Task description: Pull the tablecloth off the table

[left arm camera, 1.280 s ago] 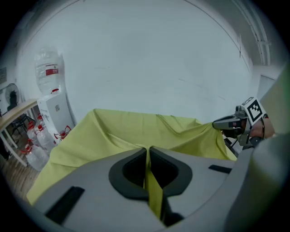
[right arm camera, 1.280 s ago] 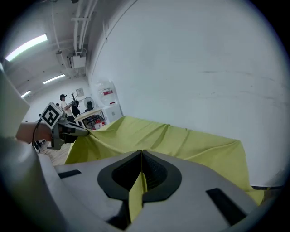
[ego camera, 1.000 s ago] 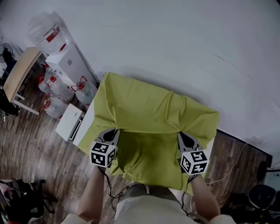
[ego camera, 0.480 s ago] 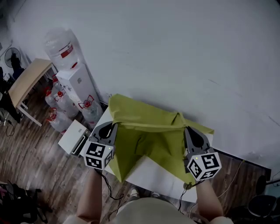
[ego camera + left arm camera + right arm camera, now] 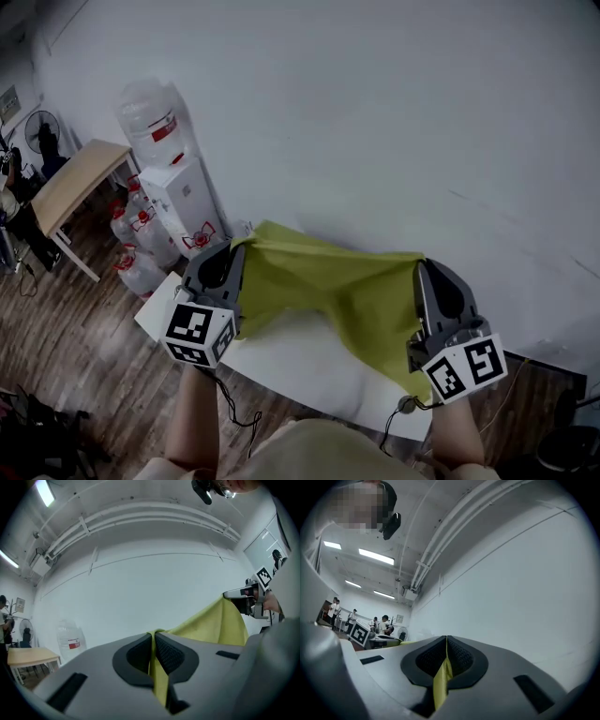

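The yellow-green tablecloth (image 5: 352, 291) hangs stretched in the air between my two grippers, above the white table (image 5: 300, 361). My left gripper (image 5: 241, 246) is shut on the cloth's left corner; in the left gripper view the cloth (image 5: 211, 625) runs from my pinched jaws (image 5: 153, 641) across to the right gripper. My right gripper (image 5: 422, 265) is shut on the other corner, and a yellow strip of cloth (image 5: 442, 679) shows squeezed between its pads (image 5: 446, 651). The cloth's lower part droops over the table's right end.
A white water dispenser (image 5: 187, 202) with a bottle on top stands by the wall at the left, spare bottles (image 5: 141, 267) beside it. A wooden table (image 5: 80, 183) is further left. Cables trail on the wooden floor (image 5: 56, 366). People stand far off in the right gripper view.
Both grippers have risen steeply with the cloth's corners. The cloth has come up off the tabletop, baring the white surface, and now hangs between them.
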The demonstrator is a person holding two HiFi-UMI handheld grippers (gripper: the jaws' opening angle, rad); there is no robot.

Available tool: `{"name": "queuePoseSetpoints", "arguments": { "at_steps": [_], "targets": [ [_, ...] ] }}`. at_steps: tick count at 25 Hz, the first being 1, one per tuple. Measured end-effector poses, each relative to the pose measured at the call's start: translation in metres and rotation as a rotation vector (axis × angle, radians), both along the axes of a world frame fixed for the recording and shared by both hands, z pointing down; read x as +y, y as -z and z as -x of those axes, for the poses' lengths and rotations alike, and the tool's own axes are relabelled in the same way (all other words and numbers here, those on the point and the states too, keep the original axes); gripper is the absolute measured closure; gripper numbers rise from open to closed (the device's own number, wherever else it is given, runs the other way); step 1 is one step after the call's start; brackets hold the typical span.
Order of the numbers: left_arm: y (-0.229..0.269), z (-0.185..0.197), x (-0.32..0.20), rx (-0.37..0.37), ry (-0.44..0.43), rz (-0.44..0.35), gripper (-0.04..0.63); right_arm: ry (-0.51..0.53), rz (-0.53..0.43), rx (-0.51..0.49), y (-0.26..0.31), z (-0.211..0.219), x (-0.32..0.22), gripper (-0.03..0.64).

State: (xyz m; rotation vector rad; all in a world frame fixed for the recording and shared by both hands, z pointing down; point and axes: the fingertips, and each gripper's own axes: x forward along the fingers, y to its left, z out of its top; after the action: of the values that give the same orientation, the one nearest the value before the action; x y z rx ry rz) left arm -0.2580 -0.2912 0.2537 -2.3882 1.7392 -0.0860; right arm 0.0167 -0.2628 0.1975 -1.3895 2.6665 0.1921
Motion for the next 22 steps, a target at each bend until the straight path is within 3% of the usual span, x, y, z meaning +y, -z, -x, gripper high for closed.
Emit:
{"name": "queuePoseSetpoints", "arguments": {
  "at_steps": [3,6,22],
  "targets": [
    [0.027,0.005,0.013,0.008,0.03,-0.069,0.574,0.028,-0.074,-0.002,0.025,0.005,0.021,0.584],
    [0.038,0.004,0.019,0.006,0.034,-0.086,0.574,0.023,-0.103,0.007,0.035,0.005,0.033,0.584],
    [-0.028,-0.007,0.033,-0.053,0.035,0.066,0.574,0.007,0.085,0.103,-0.042,-0.007,0.026,0.584]
  ]
}}
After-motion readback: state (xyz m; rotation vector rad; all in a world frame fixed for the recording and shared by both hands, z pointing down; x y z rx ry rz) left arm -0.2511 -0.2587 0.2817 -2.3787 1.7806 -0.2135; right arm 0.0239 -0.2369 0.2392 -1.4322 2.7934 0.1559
